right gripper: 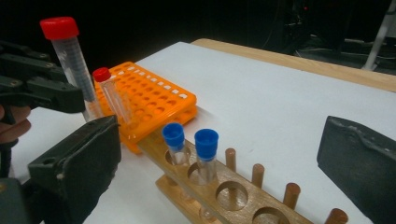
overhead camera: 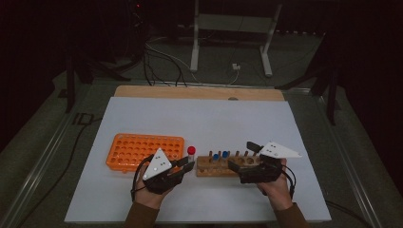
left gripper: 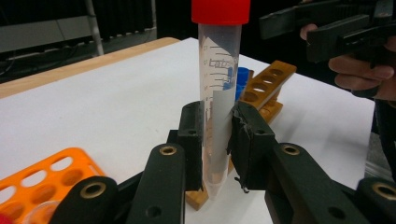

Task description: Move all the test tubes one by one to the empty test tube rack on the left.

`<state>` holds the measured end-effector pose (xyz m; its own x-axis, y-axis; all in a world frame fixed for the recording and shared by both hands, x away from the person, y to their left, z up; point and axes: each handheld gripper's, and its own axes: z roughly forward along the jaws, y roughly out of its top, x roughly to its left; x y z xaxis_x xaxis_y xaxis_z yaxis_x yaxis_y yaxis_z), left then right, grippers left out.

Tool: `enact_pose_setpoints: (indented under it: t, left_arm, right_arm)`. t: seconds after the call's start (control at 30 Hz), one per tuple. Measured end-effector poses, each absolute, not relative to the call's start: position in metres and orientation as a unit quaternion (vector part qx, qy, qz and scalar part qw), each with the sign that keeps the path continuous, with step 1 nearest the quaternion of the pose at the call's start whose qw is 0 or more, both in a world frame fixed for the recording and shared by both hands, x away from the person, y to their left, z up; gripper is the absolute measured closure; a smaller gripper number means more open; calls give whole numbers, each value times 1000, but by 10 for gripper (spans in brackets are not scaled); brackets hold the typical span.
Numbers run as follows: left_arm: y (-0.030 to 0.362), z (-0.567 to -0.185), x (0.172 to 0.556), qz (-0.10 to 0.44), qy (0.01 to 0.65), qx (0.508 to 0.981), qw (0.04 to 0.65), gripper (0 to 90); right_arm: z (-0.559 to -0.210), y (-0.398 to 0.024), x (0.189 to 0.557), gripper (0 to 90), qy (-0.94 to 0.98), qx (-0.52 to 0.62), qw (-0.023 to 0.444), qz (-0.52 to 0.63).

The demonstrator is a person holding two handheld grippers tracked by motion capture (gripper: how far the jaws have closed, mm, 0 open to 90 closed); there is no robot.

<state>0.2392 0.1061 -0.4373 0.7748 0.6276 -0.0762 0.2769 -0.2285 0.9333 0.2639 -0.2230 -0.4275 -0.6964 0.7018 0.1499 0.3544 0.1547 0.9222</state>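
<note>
Upright between the left claw's (left gripper: 219, 140) clamped pads, the clear, graduated, red-capped centrifuge tube (left gripper: 218, 93) tapers to a cone below; the right claw (right gripper: 219, 154) gapes empty.

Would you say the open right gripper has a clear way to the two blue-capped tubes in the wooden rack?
Probably yes: the right gripper is open and empty, and the blue-capped tubes stand upright in the wooden rack between its jaws, with nothing in front.
</note>
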Motion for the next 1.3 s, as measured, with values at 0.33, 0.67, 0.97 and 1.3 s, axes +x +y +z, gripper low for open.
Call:
enact_pose_setpoints:
  t: [0.33, 0.67, 0.97, 1.3]
  left_arm:
    - [133, -430, 240, 176, 309, 754, 552, 749]
    - [152, -427, 240, 192, 328, 743, 551, 749]
    - [167, -427, 241, 207, 346, 732, 549, 748]
    - [182, -430, 242, 225, 368, 724, 538, 748]
  right_arm:
    - [-426, -228, 264, 0, 737, 360, 165, 548]
    - [-425, -232, 264, 0, 732, 365, 168, 550]
    - [-425, -234, 264, 0, 731, 366, 173, 549]
    - [-425, -233, 264, 0, 732, 366, 176, 546]
